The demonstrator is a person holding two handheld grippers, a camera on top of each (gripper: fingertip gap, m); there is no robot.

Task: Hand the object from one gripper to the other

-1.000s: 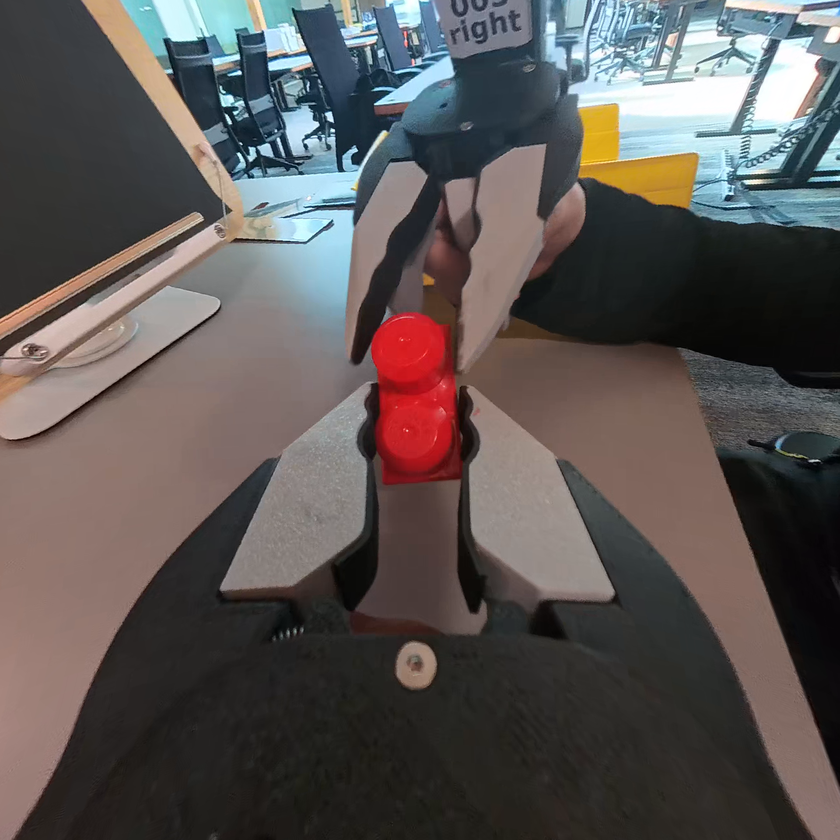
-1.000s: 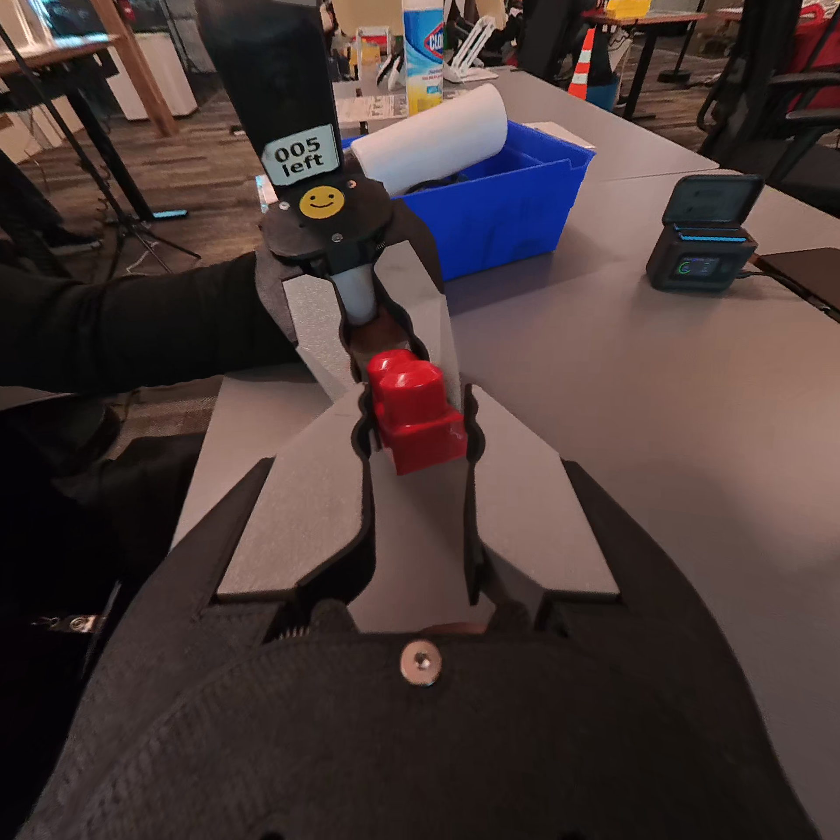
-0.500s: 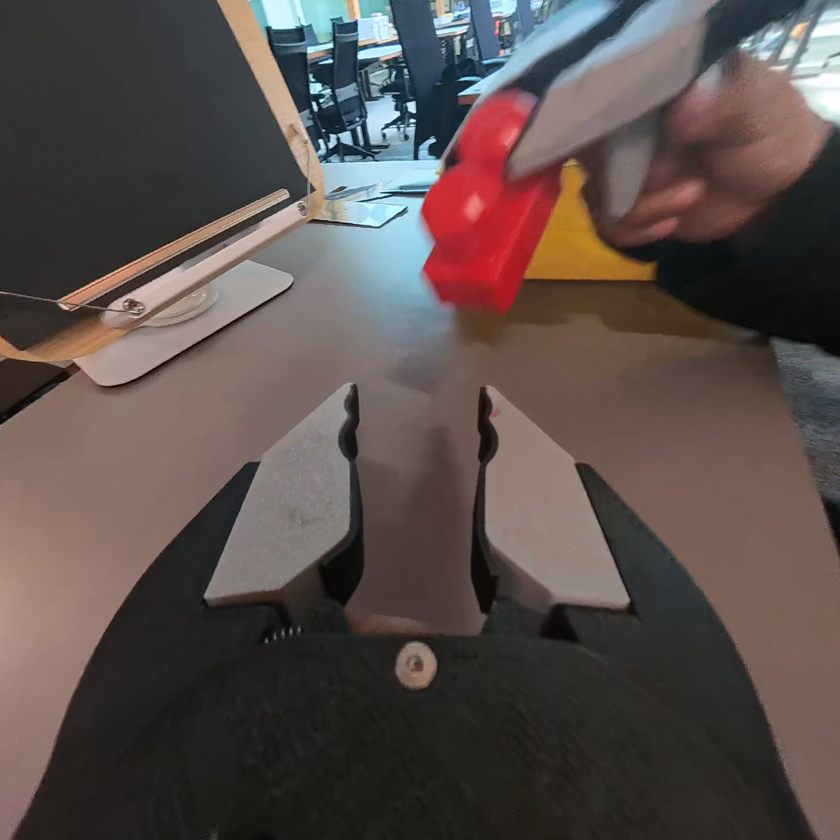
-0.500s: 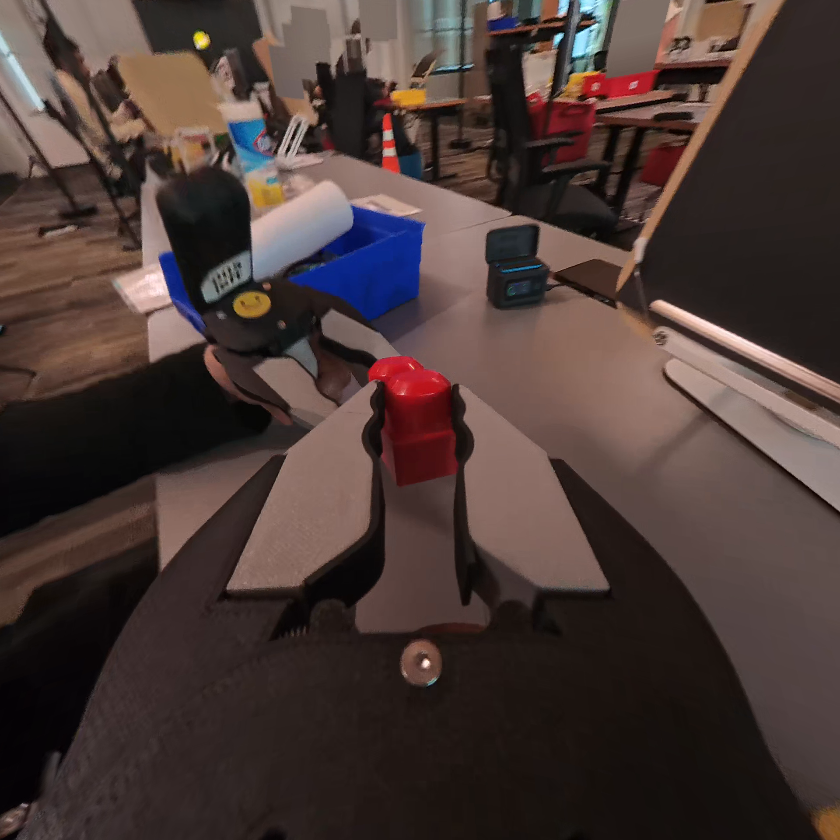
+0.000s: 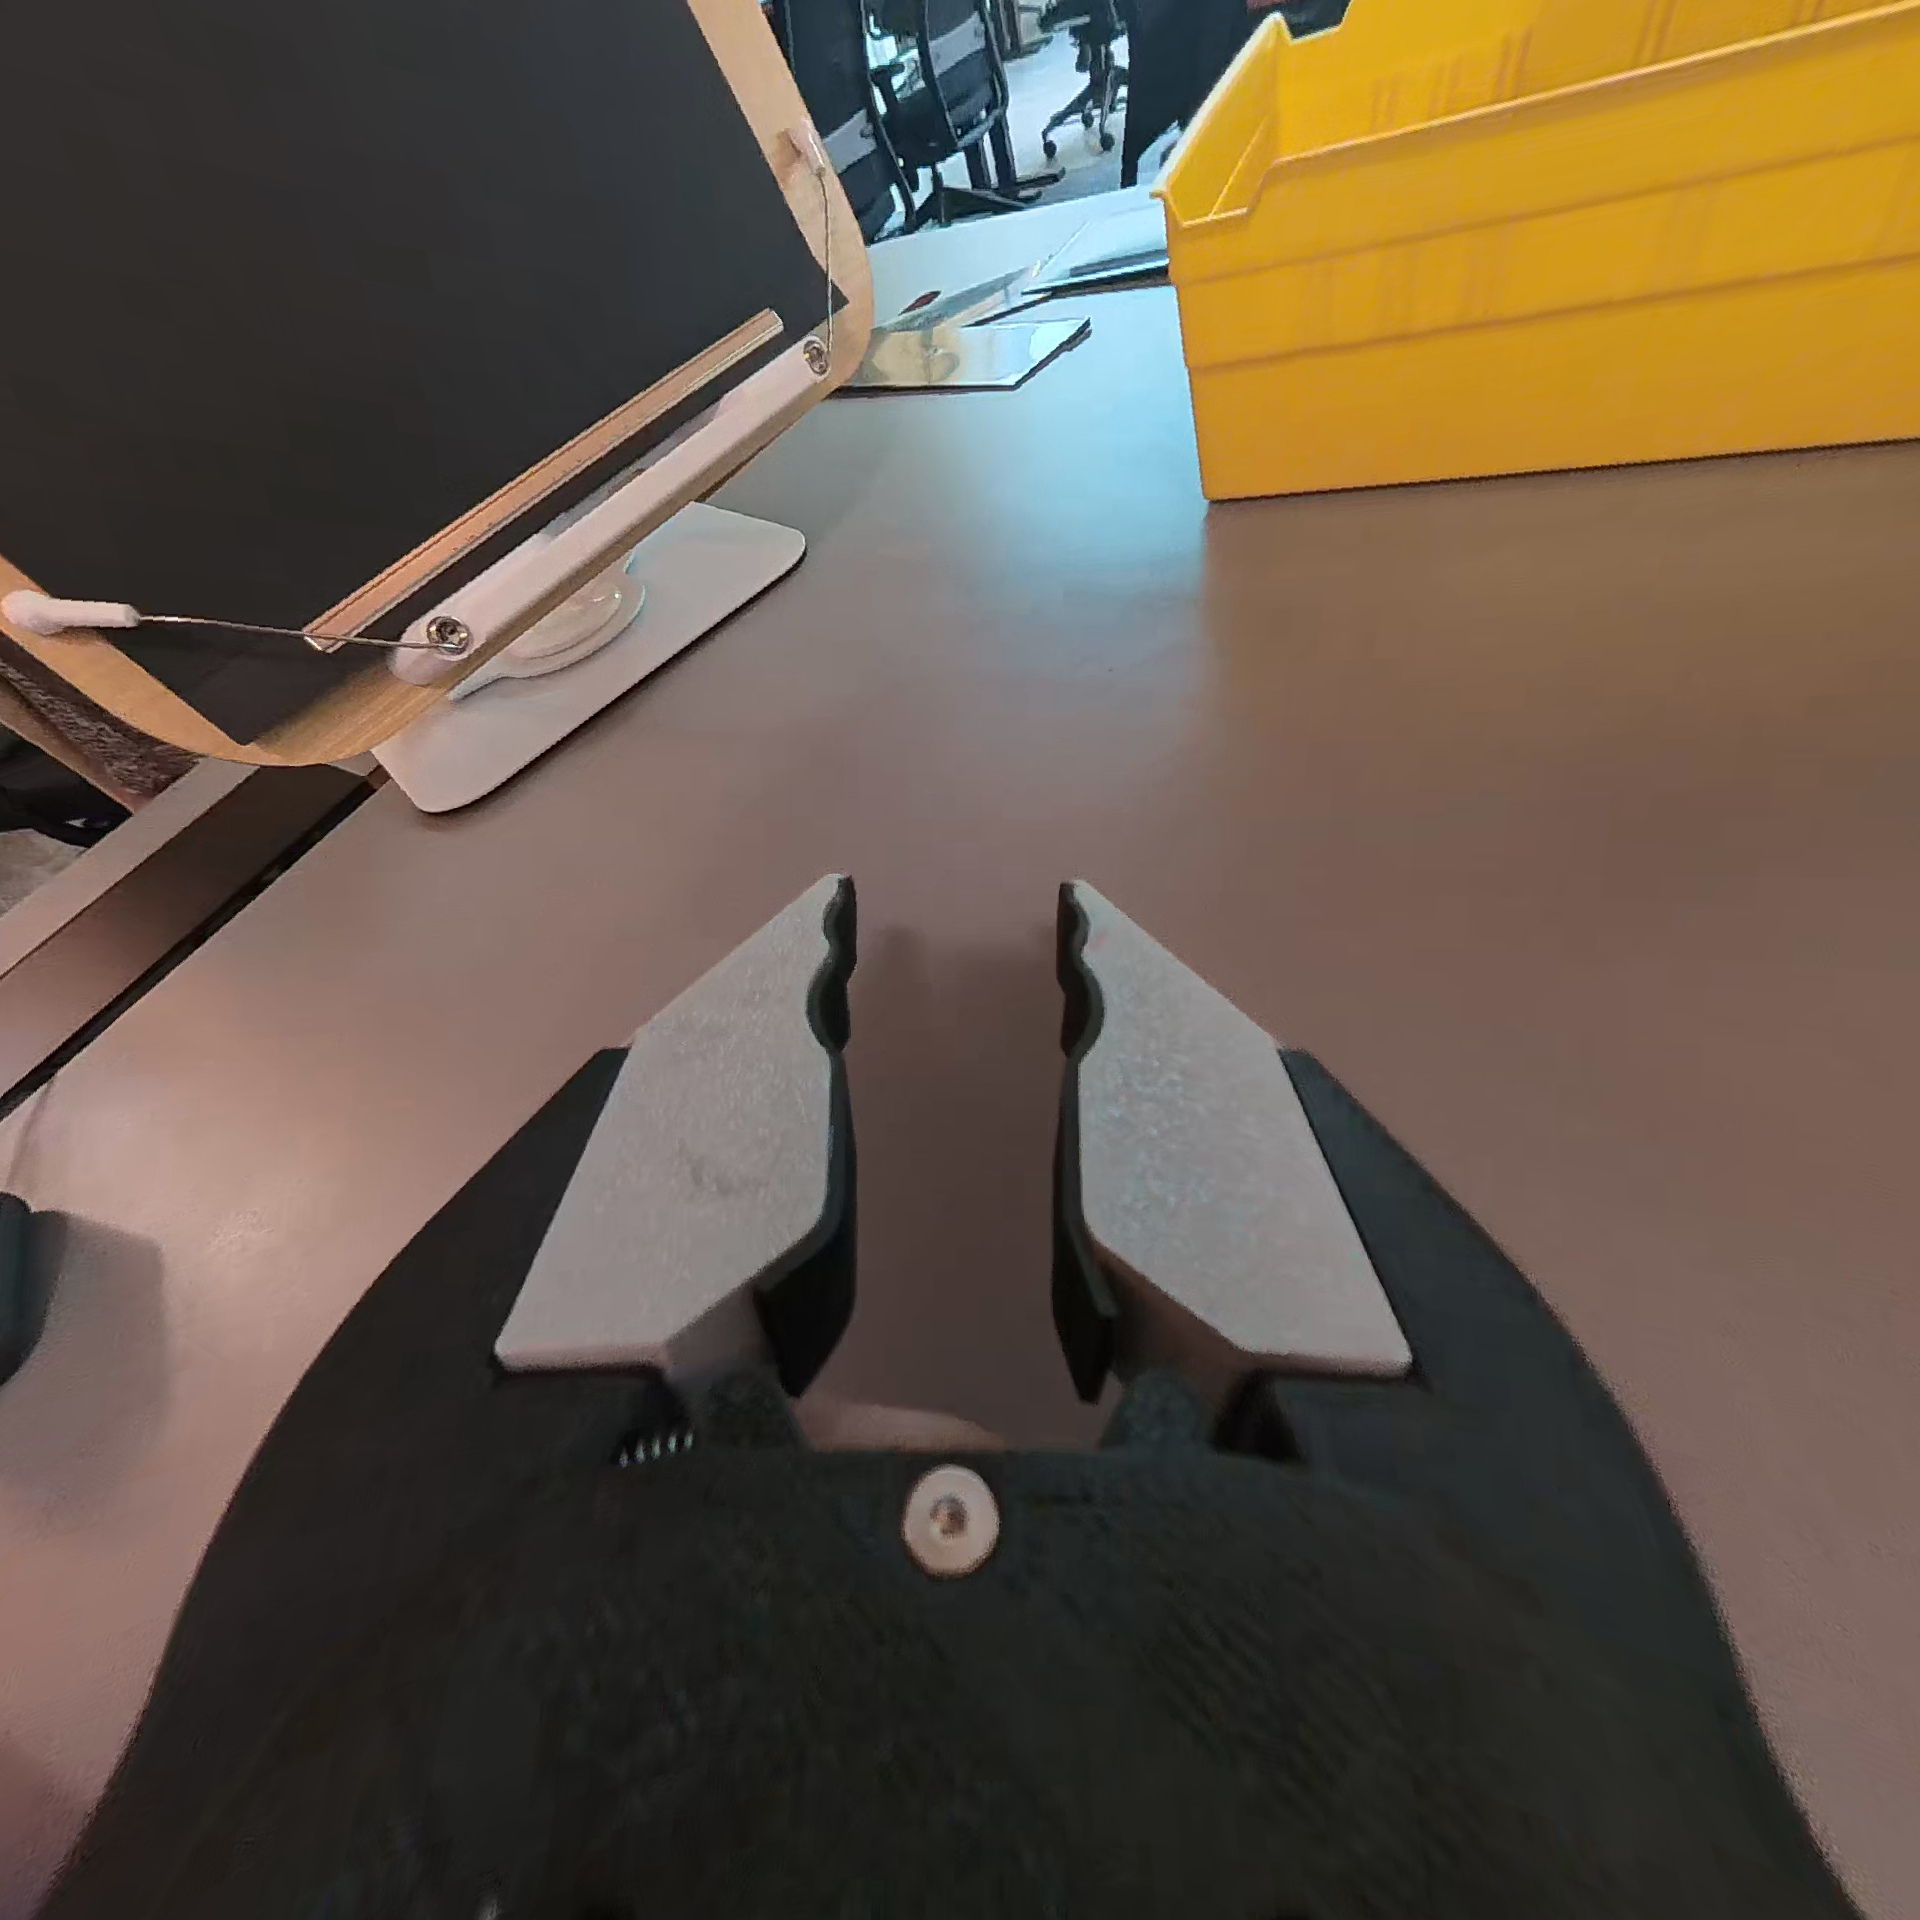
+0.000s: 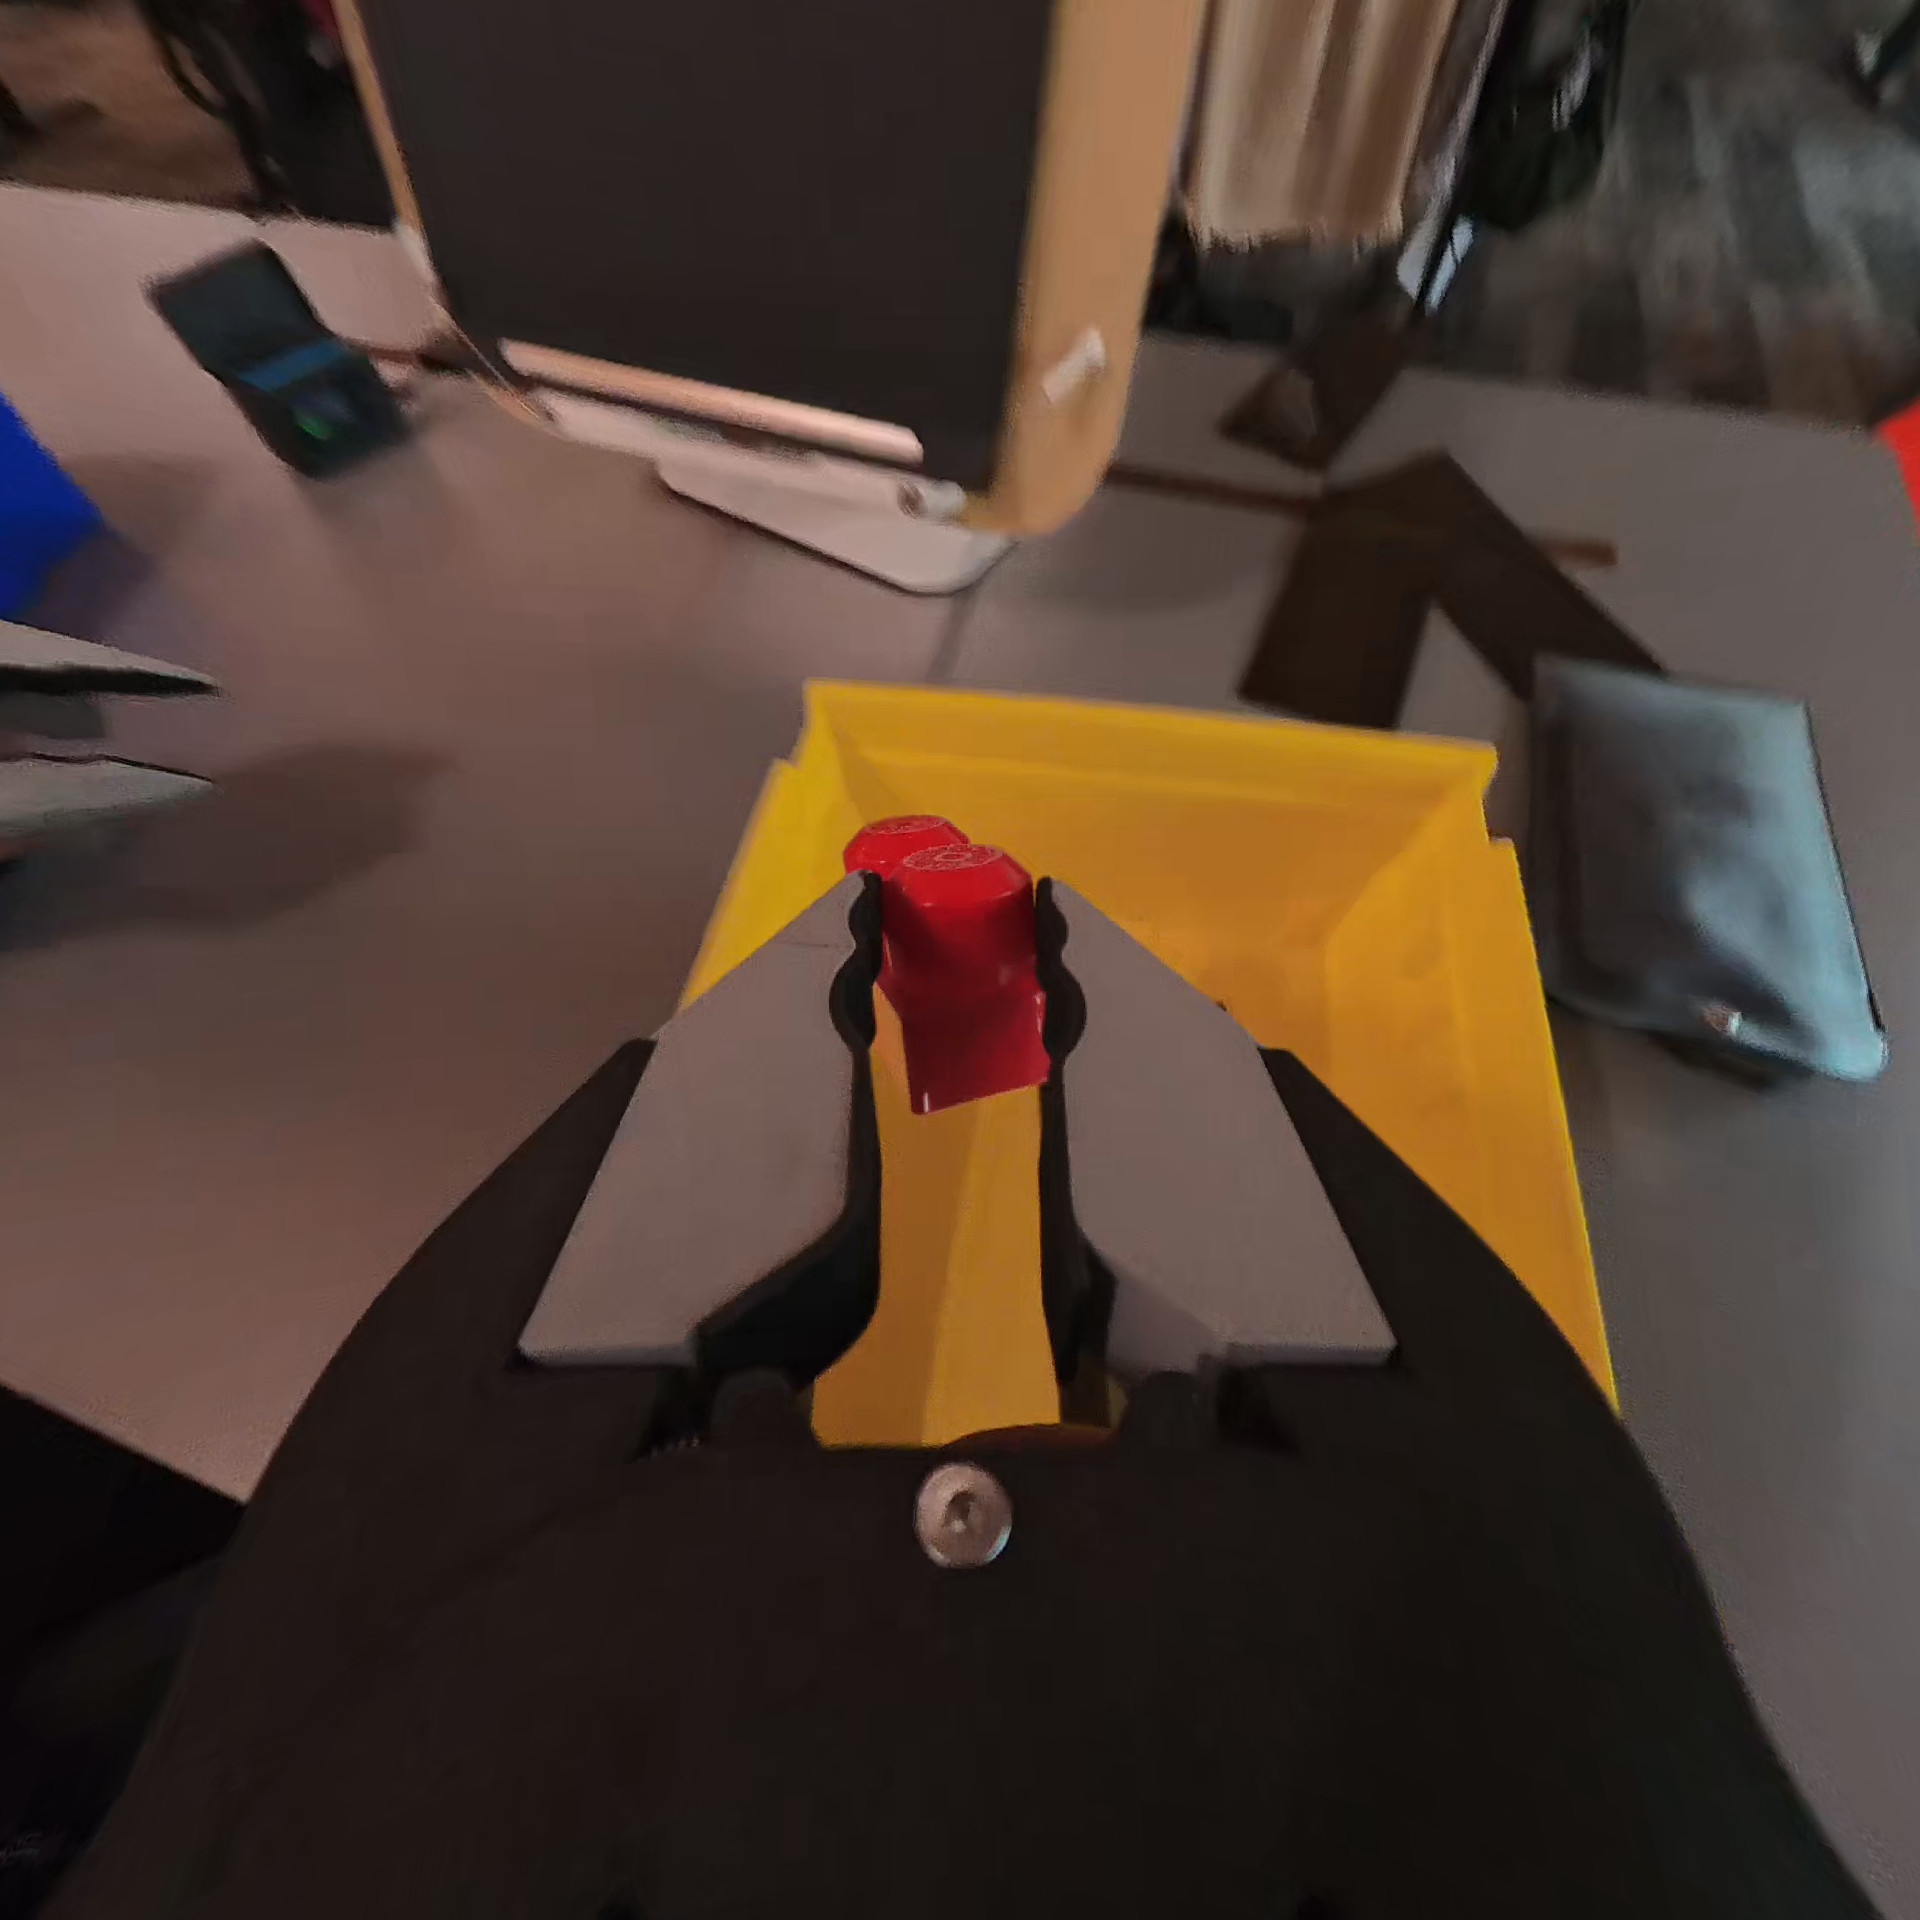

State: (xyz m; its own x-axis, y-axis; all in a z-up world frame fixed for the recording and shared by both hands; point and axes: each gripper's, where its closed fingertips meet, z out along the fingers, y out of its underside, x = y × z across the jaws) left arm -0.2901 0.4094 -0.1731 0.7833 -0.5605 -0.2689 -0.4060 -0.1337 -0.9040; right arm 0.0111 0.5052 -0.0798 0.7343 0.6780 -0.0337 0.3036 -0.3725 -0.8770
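Gripping a red two-stud block (image 6: 956,977) between its fingertips, the right gripper (image 6: 951,935) hangs over the open yellow bin (image 6: 1434,935), with the block's studs pointing away from the tool and the bin's floor showing beneath and ahead of the jaws. Off to that tool's left lies the grey table (image 6: 364,935), and beyond the bin stands a dark board on a white stand (image 6: 727,208). Low over the brown tabletop (image 5: 1351,727), the left gripper (image 5: 956,935) has its fingers spread and bare, with the bin's side wall ahead to its right.
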